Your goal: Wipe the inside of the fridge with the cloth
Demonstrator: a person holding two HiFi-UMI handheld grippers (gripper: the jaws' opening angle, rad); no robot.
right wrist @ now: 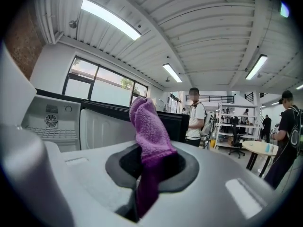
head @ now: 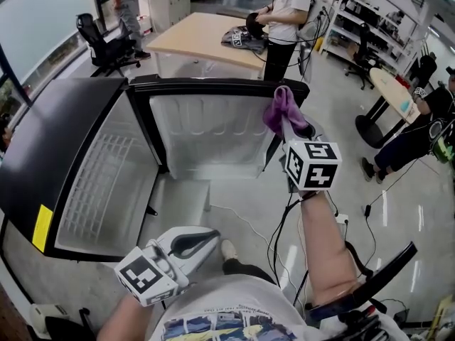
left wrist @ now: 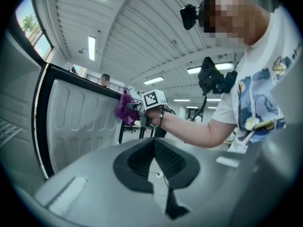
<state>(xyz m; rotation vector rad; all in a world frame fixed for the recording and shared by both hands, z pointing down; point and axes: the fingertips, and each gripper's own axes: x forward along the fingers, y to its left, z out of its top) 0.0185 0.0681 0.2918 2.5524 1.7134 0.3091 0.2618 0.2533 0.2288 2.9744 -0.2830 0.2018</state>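
1. Fridge (head: 99, 169) stands open at left. Your left gripper (head: 202, 240) is low, short of its front edge, jaws together and empty.
2. Right gripper (head: 288, 130) is clamped on the cloth (head: 282, 109), at the top right corner of the door (head: 206, 141), outside the cabinet.
3. Risk: the ribbed liner may drag the cloth out of the jaws. Pressing could swing the door.
4. Count: one fridge, one cloth, two grippers.
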